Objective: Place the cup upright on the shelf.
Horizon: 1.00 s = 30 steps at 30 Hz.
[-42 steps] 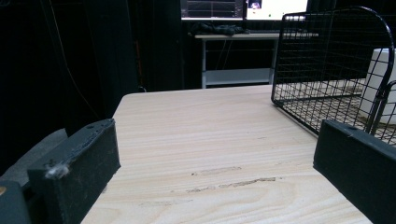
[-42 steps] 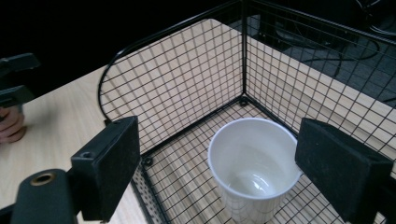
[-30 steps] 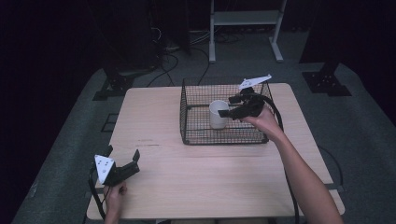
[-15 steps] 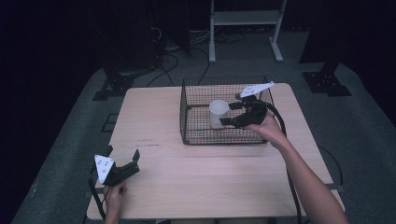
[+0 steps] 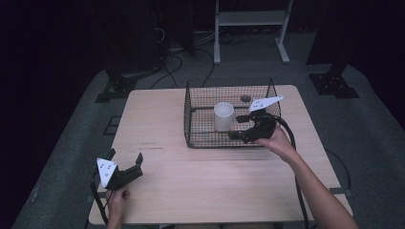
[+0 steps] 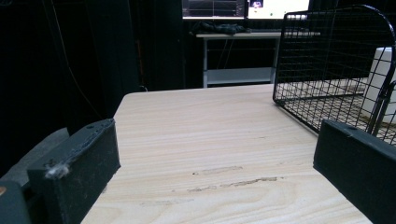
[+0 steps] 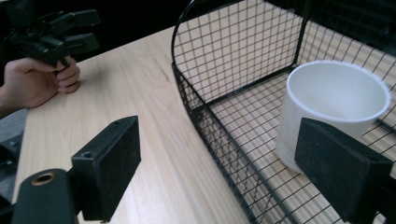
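Note:
A white cup (image 5: 223,116) stands upright inside a black wire basket (image 5: 196,112) at the back middle of the wooden table (image 5: 153,119). My right gripper (image 5: 238,127) is open just right of the cup, over the basket's near right part, with nothing between its jaws. In the right gripper view the cup (image 7: 331,105) sits beyond the right jaw, behind the basket (image 7: 224,74) wire. My left gripper (image 5: 126,156) rests open and empty near the table's front left corner. In the left gripper view the basket (image 6: 327,65) and the cup (image 6: 382,79) lie at far right.
A small dark round thing (image 5: 245,98) lies at the basket's back right. Bare tabletop (image 6: 210,135) spreads between my left gripper and the basket. A white shelf frame (image 5: 248,19) and cables stand on the floor beyond the table.
My right gripper held the cup tilted inside the basket; now the cup stands upright, and the gripper has let go and drawn back a little. The left gripper has not moved.

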Each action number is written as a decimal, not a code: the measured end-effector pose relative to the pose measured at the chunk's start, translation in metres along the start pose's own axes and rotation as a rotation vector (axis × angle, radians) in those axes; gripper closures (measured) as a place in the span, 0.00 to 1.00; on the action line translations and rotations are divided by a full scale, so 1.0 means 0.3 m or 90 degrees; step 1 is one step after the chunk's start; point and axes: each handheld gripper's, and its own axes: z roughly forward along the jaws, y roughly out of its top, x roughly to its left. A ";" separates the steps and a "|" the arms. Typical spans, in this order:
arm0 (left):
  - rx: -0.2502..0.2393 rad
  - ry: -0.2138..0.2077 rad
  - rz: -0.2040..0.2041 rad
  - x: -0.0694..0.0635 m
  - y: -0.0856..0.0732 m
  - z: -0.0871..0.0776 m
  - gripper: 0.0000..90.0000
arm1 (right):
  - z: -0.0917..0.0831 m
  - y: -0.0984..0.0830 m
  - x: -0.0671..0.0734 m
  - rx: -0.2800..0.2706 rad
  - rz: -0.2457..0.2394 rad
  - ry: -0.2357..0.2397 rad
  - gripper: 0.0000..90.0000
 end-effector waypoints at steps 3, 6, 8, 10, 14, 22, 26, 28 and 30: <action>0.000 0.000 0.000 0.000 0.000 0.000 0.00 | -0.005 -0.015 0.008 -0.005 0.002 0.006 0.15; 0.000 0.000 0.000 0.000 0.000 0.000 0.00 | -0.010 -0.031 0.016 -0.010 0.002 0.008 0.15; 0.000 0.000 0.000 0.000 0.000 0.000 0.00 | -0.013 -0.041 0.022 -0.012 0.005 0.013 0.15; 0.000 0.001 0.000 -0.001 0.000 0.000 0.00 | -0.016 -0.052 0.029 -0.015 0.005 0.020 0.15; 0.000 0.001 0.000 0.000 0.000 0.000 0.00 | -0.021 -0.077 0.037 -0.018 0.011 0.026 0.15; 0.000 0.001 -0.001 0.000 0.000 0.000 0.00 | -0.028 -0.151 0.056 -0.022 0.022 0.033 0.15; 0.001 0.002 0.000 0.000 0.000 0.000 0.00 | -0.025 -0.187 0.064 -0.018 0.027 0.036 0.15; 0.000 0.002 0.000 0.000 0.000 0.000 0.00 | -0.026 -0.206 0.068 -0.019 0.031 0.040 0.15; 0.000 0.002 0.000 0.000 0.000 0.001 0.00 | -0.026 -0.226 0.073 -0.016 0.032 0.038 0.15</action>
